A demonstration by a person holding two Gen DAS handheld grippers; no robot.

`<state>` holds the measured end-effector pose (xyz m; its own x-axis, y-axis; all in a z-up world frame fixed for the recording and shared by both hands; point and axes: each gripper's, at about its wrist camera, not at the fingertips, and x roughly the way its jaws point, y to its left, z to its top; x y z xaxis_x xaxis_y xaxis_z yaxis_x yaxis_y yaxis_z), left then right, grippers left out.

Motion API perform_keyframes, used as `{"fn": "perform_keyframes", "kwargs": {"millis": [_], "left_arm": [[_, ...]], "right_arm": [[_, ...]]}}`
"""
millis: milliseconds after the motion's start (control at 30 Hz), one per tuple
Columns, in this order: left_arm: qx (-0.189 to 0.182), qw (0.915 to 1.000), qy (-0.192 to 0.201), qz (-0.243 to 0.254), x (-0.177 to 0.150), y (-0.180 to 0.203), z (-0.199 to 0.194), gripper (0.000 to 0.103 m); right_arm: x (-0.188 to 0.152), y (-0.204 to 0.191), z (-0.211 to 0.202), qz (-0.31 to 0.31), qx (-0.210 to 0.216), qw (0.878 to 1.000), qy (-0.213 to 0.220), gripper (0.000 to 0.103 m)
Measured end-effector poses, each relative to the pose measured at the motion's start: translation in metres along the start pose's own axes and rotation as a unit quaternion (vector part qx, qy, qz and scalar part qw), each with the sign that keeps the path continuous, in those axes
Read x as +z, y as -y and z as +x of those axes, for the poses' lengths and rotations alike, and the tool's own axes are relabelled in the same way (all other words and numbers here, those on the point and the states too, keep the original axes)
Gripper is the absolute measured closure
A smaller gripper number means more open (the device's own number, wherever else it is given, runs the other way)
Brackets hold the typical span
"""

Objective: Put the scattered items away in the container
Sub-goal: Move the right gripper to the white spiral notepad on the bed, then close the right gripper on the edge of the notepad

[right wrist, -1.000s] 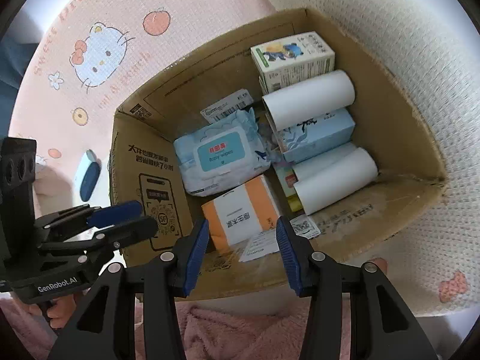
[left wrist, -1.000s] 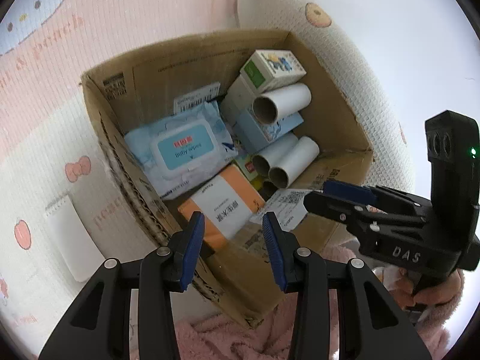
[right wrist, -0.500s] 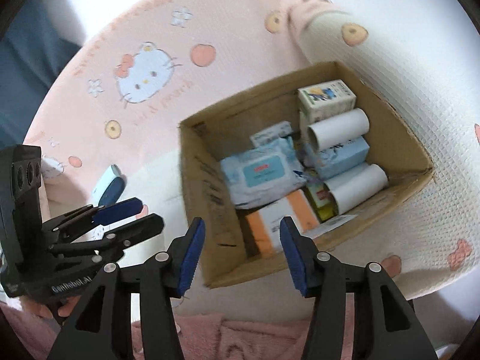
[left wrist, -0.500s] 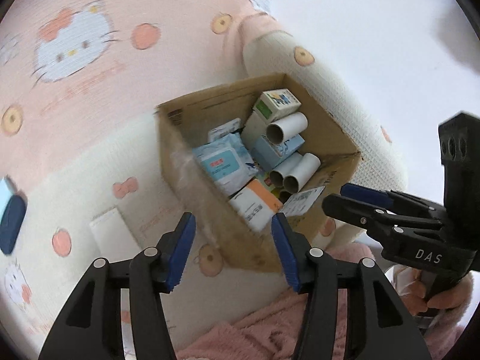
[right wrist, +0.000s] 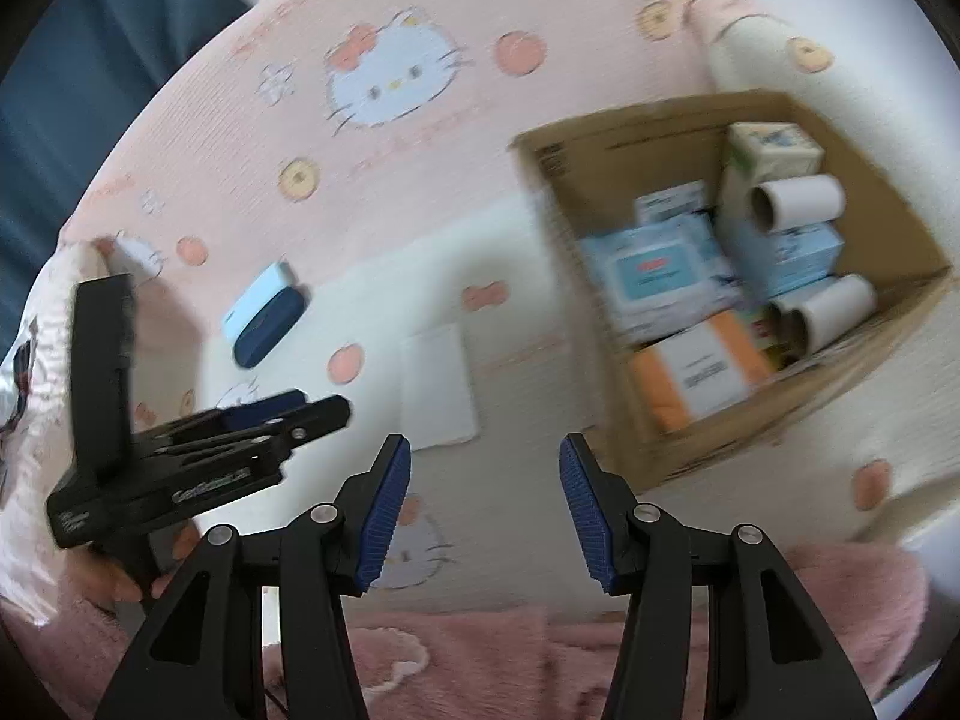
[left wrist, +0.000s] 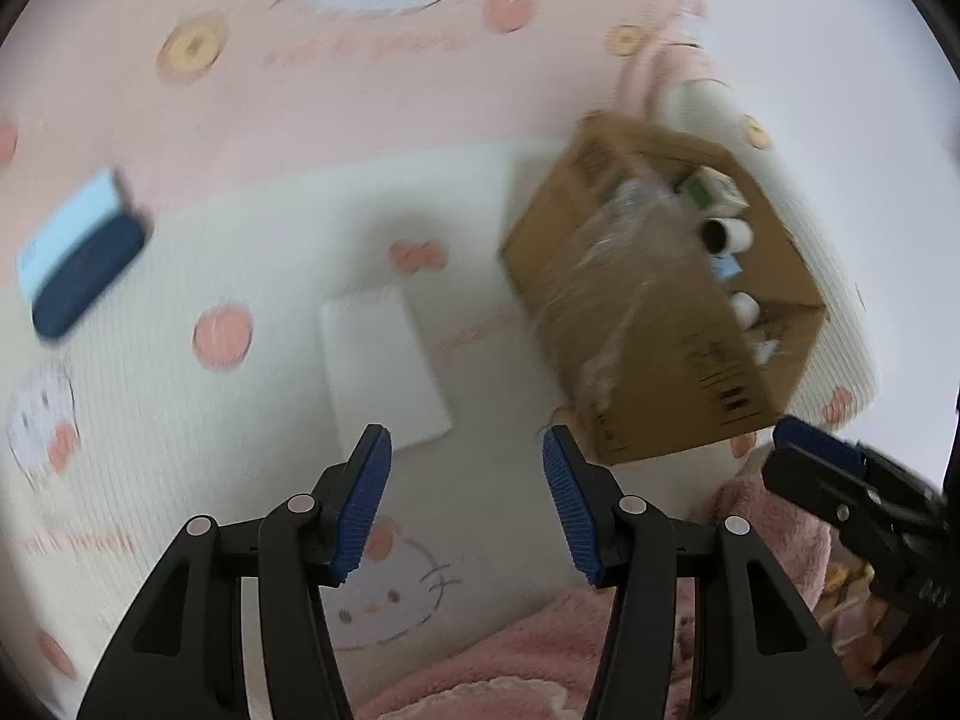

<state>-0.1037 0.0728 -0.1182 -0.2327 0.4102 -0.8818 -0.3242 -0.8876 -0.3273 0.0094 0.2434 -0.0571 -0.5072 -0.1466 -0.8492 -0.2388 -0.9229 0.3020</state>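
Observation:
A cardboard box (right wrist: 600, 414) stands on the right of the bed and holds wipes, cartons and paper rolls; it also shows in the left wrist view (left wrist: 636, 354). A white flat pad (left wrist: 384, 366) lies on the blanket left of the box, also in the right wrist view (right wrist: 438, 393). A blue and dark case (left wrist: 78, 252) lies further left, also in the right wrist view (right wrist: 264, 315). My left gripper (left wrist: 465, 510) is open and empty above the blanket near the pad. My right gripper (right wrist: 483, 519) is open and empty, in front of the box.
The bed is covered by a pink and white Hello Kitty blanket (right wrist: 390, 78). A rolled white cushion (right wrist: 762, 54) lies behind the box. A fluffy pink fabric (right wrist: 480, 654) lies at the near edge. A blue wall (right wrist: 90, 30) is at the far left.
Both grippers have pulled back from above the box and swung left, so the pad and the blue case are now in view. Both stay open and empty.

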Motion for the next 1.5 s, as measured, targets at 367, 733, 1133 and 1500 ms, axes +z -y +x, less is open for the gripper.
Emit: {"fn": "perform_keyframes", "kwargs": {"millis": [367, 733, 1133, 1500], "left_arm": [[-0.015, 0.9956, -0.044, -0.081, -0.017, -0.084, 0.047, 0.046], [-0.033, 0.9986, -0.039, -0.018, 0.039, -0.109, 0.101, 0.046], [-0.028, 0.9967, -0.052, 0.055, 0.104, -0.091, 0.173, 0.066], [-0.042, 0.9958, -0.078, 0.022, 0.093, -0.108, 0.172, 0.068]], "right_arm": [[-0.008, -0.031, 0.102, 0.019, 0.006, 0.998, -0.062, 0.054], [-0.020, -0.020, 0.197, 0.033, -0.107, 0.981, -0.160, 0.054], [-0.019, -0.007, 0.234, 0.074, -0.099, 0.974, -0.187, 0.077], [-0.006, -0.001, 0.244, 0.069, -0.057, 0.980, -0.178, 0.077]]}}
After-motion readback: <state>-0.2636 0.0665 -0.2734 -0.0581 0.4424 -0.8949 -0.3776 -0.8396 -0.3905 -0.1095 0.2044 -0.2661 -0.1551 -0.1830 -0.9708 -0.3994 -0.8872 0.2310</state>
